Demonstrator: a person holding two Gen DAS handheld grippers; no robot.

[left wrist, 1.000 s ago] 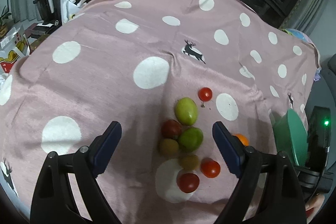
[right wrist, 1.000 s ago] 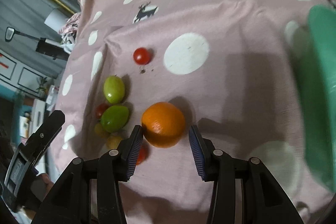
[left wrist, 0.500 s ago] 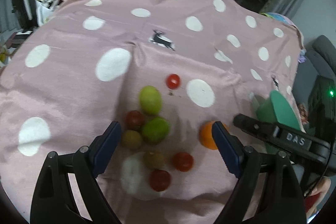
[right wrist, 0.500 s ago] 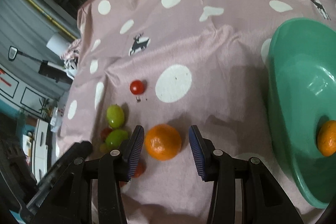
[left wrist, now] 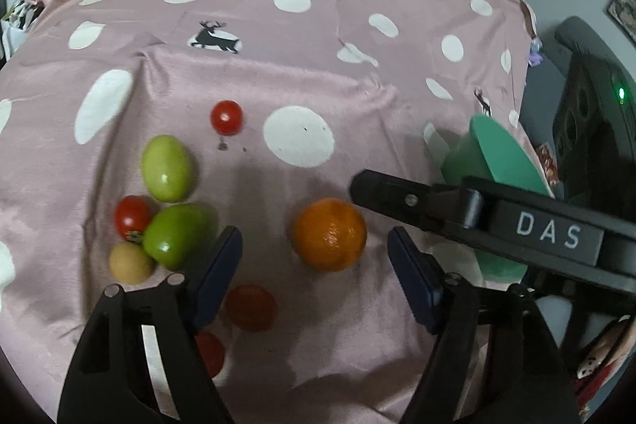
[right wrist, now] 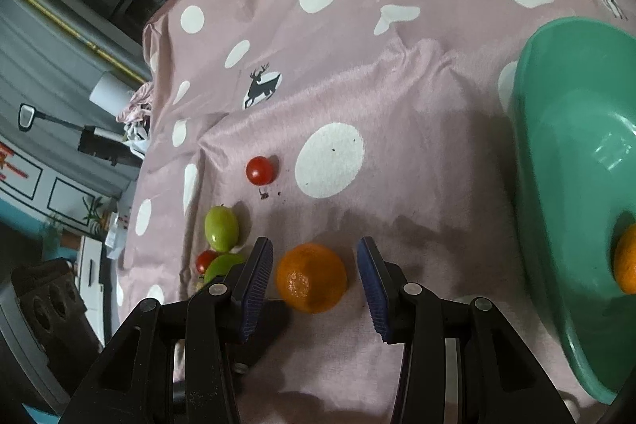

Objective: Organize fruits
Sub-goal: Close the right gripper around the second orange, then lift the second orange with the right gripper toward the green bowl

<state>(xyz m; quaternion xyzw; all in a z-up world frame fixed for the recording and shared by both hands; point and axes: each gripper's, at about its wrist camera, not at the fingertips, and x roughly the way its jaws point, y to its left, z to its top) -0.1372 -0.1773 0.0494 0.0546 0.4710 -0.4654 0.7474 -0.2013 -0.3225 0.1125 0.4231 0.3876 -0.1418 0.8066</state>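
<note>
Shifted rightward since a second ago, the left gripper (left wrist: 314, 277) now frames the orange (left wrist: 330, 234), formerly at its right edge; jaws wide, nothing held. Right gripper (right wrist: 316, 283): jaws open at moderate width, straddling the same orange (right wrist: 311, 277) with a gap on each side, no contact evident; this arm sits closer to it, fruit dead ahead between the ribbed blue pads (right wrist: 257, 285). Orange: near-round, dimpled peel, no real long axis, resting on the table's pink dotted cloth (right wrist: 397, 86). Leftward: smooth green fruits (left wrist: 166, 167), glossy red tomatoes (left wrist: 226, 117), one dull tan fruit (left wrist: 131, 262). Rightward, farther: green plastic bowl (right wrist: 556, 146), a second orange (right wrist: 626, 261) inside.
</note>
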